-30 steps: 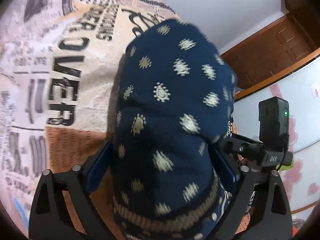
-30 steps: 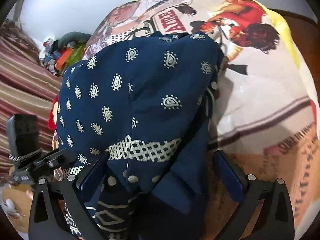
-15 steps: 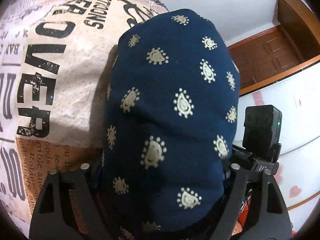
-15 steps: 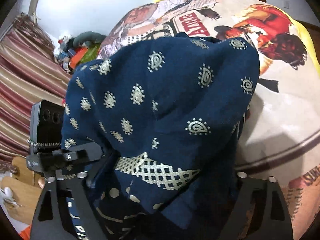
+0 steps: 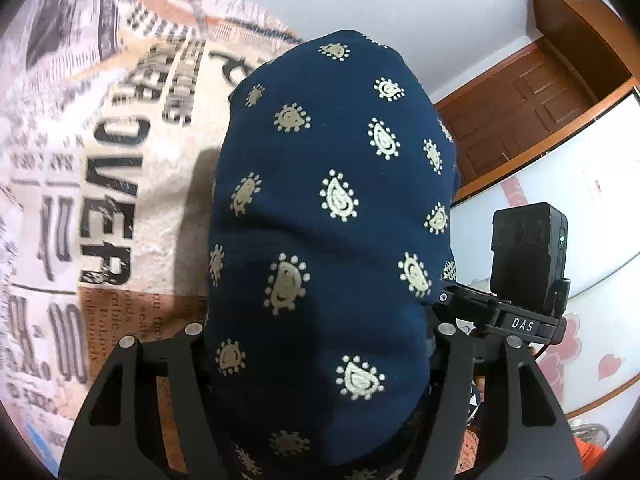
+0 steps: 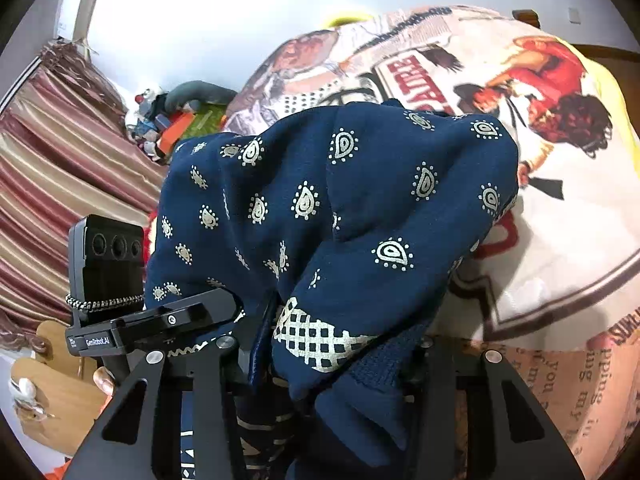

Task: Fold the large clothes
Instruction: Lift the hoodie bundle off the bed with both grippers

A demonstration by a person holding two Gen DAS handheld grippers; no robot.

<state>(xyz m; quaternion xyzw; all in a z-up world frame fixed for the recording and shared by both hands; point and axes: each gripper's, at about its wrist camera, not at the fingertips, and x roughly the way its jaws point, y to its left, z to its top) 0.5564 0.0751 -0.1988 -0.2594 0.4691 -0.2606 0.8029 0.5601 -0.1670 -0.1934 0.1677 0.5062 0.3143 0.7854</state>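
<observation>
Over printed bedspread [image 5: 120,184]: navy garment [image 5: 332,216] bunched lengthwise ahead, both grippers' fingers just closed, clamping it

A navy garment [image 5: 332,216] is covered with cream paisley teardrops ringed by dots; a cream lattice band [image 6: 320,336] is seen near its edge. The bedspread [image 5: 132,184] below is printed in beige and tan with black newspaper-style lettering, and a figure in red [image 6: 540,80] is shown on it. The curtain [image 6: 60,184] is striped maroon and gold. Both tools are black.
</observation>
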